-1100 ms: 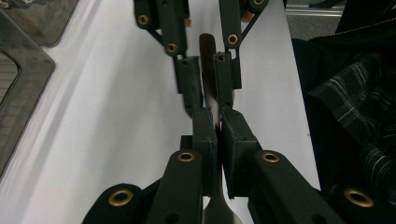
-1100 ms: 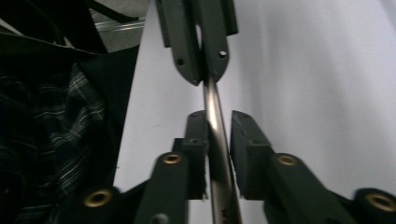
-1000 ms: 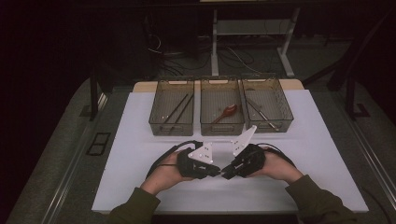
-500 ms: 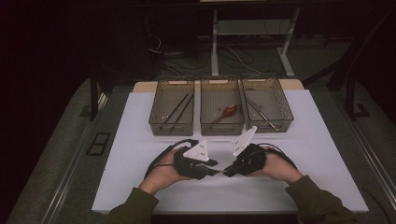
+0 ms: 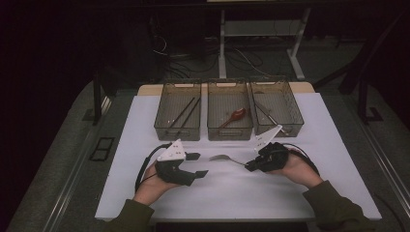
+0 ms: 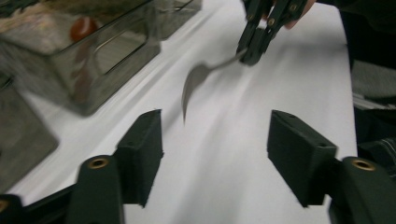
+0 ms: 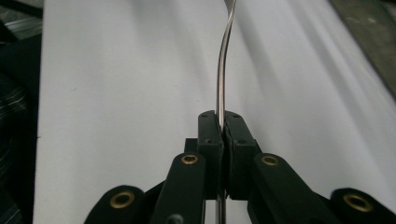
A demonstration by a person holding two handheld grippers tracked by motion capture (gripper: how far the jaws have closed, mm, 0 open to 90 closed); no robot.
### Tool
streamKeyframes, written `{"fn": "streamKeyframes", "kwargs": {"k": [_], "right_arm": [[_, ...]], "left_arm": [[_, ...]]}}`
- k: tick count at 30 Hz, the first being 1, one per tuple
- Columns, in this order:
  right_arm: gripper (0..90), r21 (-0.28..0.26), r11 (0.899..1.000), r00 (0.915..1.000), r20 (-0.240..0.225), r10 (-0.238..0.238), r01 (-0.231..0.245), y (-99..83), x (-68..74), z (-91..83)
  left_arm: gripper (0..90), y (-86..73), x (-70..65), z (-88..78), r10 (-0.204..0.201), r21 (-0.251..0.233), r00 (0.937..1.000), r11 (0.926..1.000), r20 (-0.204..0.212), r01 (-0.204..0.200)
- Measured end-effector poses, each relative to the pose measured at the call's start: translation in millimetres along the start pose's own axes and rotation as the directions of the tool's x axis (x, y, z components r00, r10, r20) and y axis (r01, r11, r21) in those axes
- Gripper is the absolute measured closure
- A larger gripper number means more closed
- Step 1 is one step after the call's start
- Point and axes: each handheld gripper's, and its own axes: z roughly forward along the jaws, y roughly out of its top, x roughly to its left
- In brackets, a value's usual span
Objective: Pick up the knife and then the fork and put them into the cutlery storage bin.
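Sorting cutlery, by the look of it, on a white table (image 5: 333, 159); three trays (image 5: 230, 112) stand in a row at its far side, the middle one directly beyond the held piece; right gripper (image 5: 250, 166) clamped tight on a metal spoon's (image 5: 221, 157) handle, bowl pointing left toward the left gripper (image 5: 196, 164), long axis running across the table; left gripper's jaws have just been opening, nothing between them; spoon hangs nearer the right hand, just short of the trays.
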Motion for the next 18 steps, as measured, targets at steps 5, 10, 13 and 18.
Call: {"fn": "streamKeyframes", "kwargs": {"k": [5, 10, 13, 18], "right_arm": [[85.7, -0.025, 0.998, 0.9962, 0.063, 0.060, -0.059, -4.6, -7.4, -9.1], [85.6, -0.075, 0.988, 0.9858, 0.089, 0.143, -0.136, -6.3, -12.5, -18.7], [85.6, -0.094, 0.983, 0.9803, 0.107, 0.166, -0.157, -6.8, -17.5, -24.5], [85.6, -0.127, 0.977, 0.9719, 0.141, 0.189, -0.172, -6.6, -26.6, -36.1]], "left_arm": [[22.2, -18.3, 0.8, -2.5, -0.073, -0.003, 0.9953, 0.9973, -0.063, 0.073], [13.1, -29.2, 0.0, -7.2, -0.084, -0.015, 0.9898, 0.9965, -0.115, 0.083], [7.8, -33.8, -0.3, -8.4, -0.097, -0.017, 0.9860, 0.9953, -0.135, 0.096], [0.0, -38.8, -1.7, -4.2, -0.109, 0.004, 0.9858, 0.9938, -0.128, 0.111]]}}
